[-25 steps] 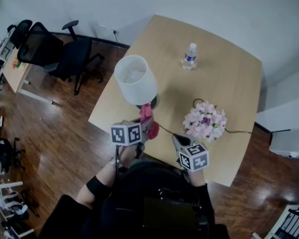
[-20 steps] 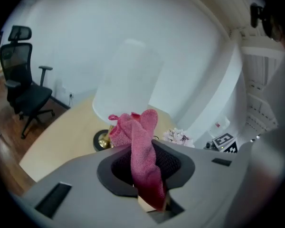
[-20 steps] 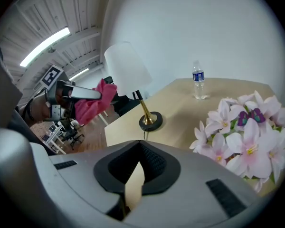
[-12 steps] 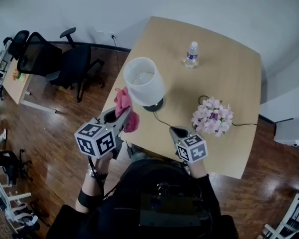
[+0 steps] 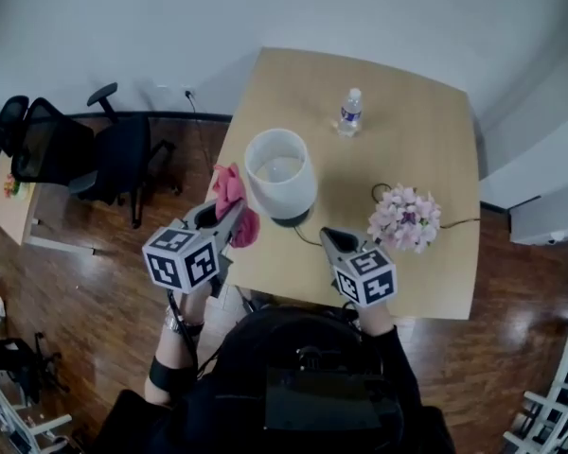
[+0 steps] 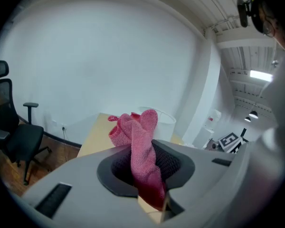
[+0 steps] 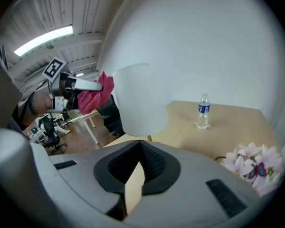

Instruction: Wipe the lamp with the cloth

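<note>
At centre left of the head view, the left gripper clamps the pink cloth — bunched end just beside the white-shaded lamp at mid-frame, seemingly poised for wiping. The right gripper, closed and empty, hovers near the base — perhaps to steady it.

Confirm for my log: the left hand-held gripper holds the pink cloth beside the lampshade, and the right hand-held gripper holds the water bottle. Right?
No: the right hand-held gripper holds nothing; the right gripper view shows its jaws shut, with the water bottle on the table. The left hand-held gripper holds the pink cloth beside the lampshade.
</note>
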Motion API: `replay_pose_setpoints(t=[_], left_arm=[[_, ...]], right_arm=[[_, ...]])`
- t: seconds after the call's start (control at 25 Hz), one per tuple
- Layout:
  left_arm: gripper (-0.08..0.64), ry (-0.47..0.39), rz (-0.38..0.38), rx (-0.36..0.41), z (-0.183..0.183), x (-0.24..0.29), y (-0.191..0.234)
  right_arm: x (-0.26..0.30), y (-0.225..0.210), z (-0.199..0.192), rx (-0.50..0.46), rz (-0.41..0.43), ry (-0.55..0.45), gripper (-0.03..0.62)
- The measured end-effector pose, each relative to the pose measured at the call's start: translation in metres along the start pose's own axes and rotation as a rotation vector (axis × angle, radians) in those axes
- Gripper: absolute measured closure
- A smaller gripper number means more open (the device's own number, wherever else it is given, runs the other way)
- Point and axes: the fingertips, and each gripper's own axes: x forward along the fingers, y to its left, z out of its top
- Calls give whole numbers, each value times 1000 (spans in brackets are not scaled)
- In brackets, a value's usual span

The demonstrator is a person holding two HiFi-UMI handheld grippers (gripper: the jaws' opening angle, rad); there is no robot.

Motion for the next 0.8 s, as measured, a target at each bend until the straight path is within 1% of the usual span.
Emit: replay_pose_setpoints(t=[0.16,0.28,0.36,0.4,0.48,0.52,0.56,0.6,0.68,0.72,0.8], left_arm=[[472,46,-50,1,-18,4,32],[472,72,-86,5,-26,10,52],[472,93,-114,9,-32,15,62],[472,105,-127,10,-35,17,67],[472,127,-150,13,-39,21,77],[472,136,-160,15,-40,23,81],[472,142,-169,18,-41,26,84],[472,146,-176,21,-40,29,86],[472,152,-182,25,-38,35,89],[472,154,-181,26,-37,37,90],[472,158,-164,31,-33,41,94]], right_arm=[[-12,5,61,-5,-114,-107,584],[-22,24,108,-78,-165,-186,583],[-24,43,135,-130,-170,-241,578],[-21,53,145,-153,-168,-256,559],[-13,70,159,-194,-182,-251,517],[-9,74,163,-205,-203,-236,515],[-8,72,166,-198,-233,-224,512],[-9,64,168,-171,-267,-222,499],[-16,40,168,-83,-321,-234,499],[-19,28,168,-46,-338,-233,498],[-19,14,168,-15,-346,-210,495]])
